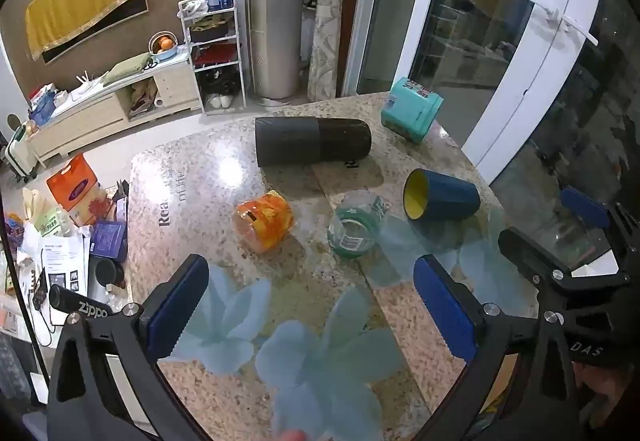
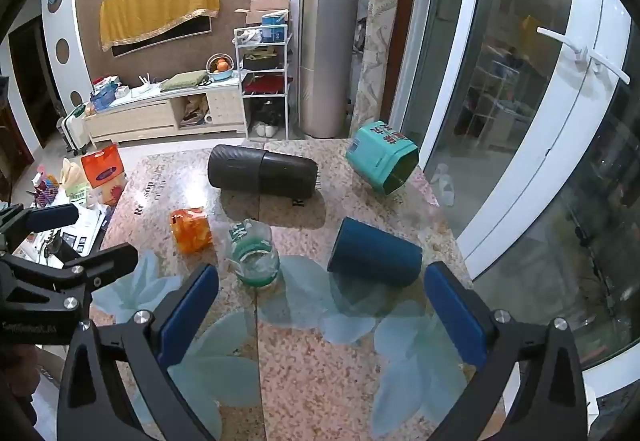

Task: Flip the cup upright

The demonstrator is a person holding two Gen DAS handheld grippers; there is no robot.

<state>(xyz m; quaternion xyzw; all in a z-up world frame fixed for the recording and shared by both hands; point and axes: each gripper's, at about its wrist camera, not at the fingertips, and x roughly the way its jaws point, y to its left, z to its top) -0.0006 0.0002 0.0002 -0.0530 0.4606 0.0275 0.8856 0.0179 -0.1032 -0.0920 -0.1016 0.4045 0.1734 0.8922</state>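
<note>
A dark blue cup with a yellow inside lies on its side on the stone table, its mouth facing left. In the right wrist view the cup lies just ahead of my right gripper. My left gripper is open and empty, hovering above the table's near part, short of the cup. My right gripper is open and empty; it also shows in the left wrist view at the right edge. My left gripper shows at the left edge of the right wrist view.
A black cylinder, a teal box, an orange cup and a clear green glass all lie on their sides on the table. Clutter covers the floor at left. A glass door stands to the right.
</note>
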